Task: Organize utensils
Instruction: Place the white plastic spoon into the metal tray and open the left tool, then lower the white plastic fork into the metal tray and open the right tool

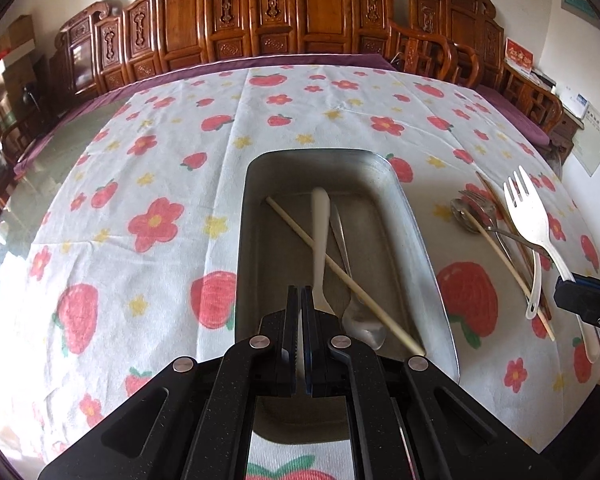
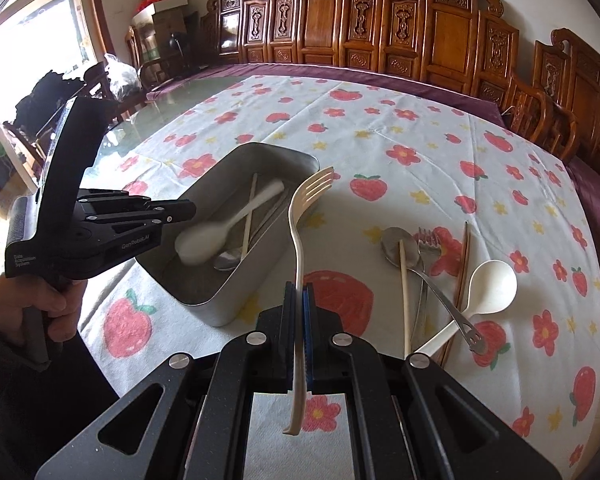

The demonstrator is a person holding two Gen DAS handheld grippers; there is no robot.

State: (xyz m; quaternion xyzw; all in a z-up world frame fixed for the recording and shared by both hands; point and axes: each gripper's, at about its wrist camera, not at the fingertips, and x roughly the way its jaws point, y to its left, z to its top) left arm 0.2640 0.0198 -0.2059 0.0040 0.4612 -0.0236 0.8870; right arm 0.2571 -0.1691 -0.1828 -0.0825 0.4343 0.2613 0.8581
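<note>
We are working at a long table backed by carved wooden chairs (image 2: 420, 32), over a white cloth (image 1: 140, 168) printed with red flowers and strawberries, which gives the pale utensils a busy background but a soft, non-slip bed. The metal tray (image 1: 428, 264) sits lengthwise in front of us, the obvious collecting place: already in it lie a pale chopstick (image 1: 300, 236) laid diagonally and a steel spoon (image 1: 360, 320) beside it. Our left gripper (image 1: 301, 300) has its jaws fully closed on the white spoon (image 2: 220, 232), pinching the bowl end, it seems, so the handle runs out ahead along the tray's length; the spoon looks blurred and we judge it is being lowered in. Our right gripper (image 2: 299, 300) is likewise clamped tight, on the cream fork (image 2: 300, 216), gripped partway along the handle with the tines up and forward, held just beside the tray's near right edge so it can go in next without crowding the left. Still loose on the cloth to the right, well apart from the tray, are a steel spoon (image 2: 400, 244), a steel fork (image 2: 430, 244), another pale chopstick (image 2: 405, 296) lying across that spoon's bowl, a dark chopstick pair (image 2: 462, 264) and a second white spoon (image 2: 492, 284), heaped together.
</note>
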